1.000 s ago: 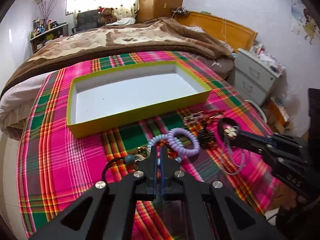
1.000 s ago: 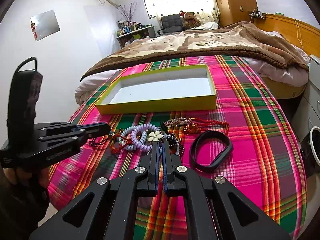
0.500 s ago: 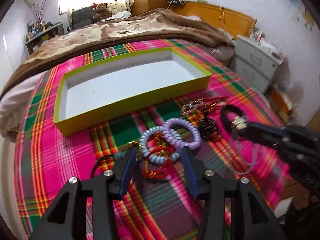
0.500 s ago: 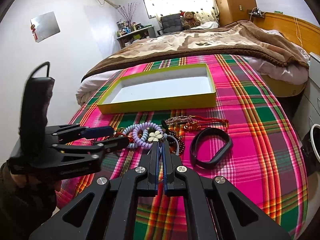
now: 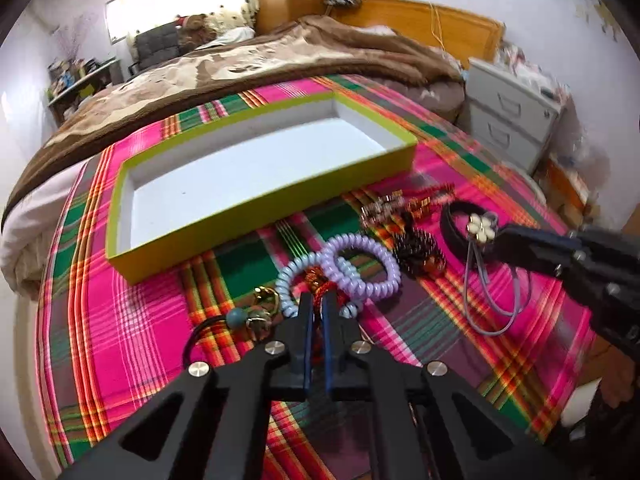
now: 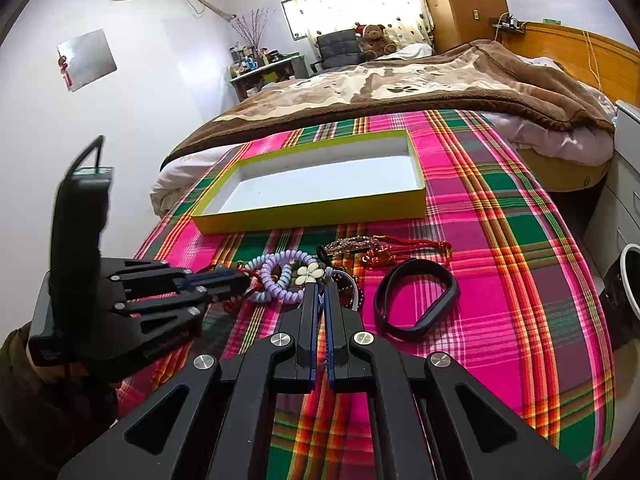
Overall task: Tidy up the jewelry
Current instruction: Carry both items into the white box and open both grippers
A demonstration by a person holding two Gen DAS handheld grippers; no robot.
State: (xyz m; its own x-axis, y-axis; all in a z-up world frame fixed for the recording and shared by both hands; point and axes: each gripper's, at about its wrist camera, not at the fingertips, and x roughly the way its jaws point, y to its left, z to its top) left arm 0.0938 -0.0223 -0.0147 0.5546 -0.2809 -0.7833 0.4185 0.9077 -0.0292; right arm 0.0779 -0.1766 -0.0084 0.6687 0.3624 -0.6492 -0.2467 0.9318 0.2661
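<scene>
Left gripper [image 5: 316, 300] was spread wide half a second ago; its jaws have now closed on the red braided cord [image 5: 319, 294] in the jewelry pile, beside the two coil bands [image 5: 362, 264]. Right gripper [image 6: 320, 292] hasn't moved: still clamped on the grey hair tie [image 5: 494, 304] with the white flower charm [image 5: 482, 229], held just above the plaid cloth [image 5: 460, 344]. Yellow-green box [image 5: 260, 208] sits behind the pile with a bare white floor. Black bangle [image 6: 416, 300] and the other bracelets still lie on the cloth outside it.
</scene>
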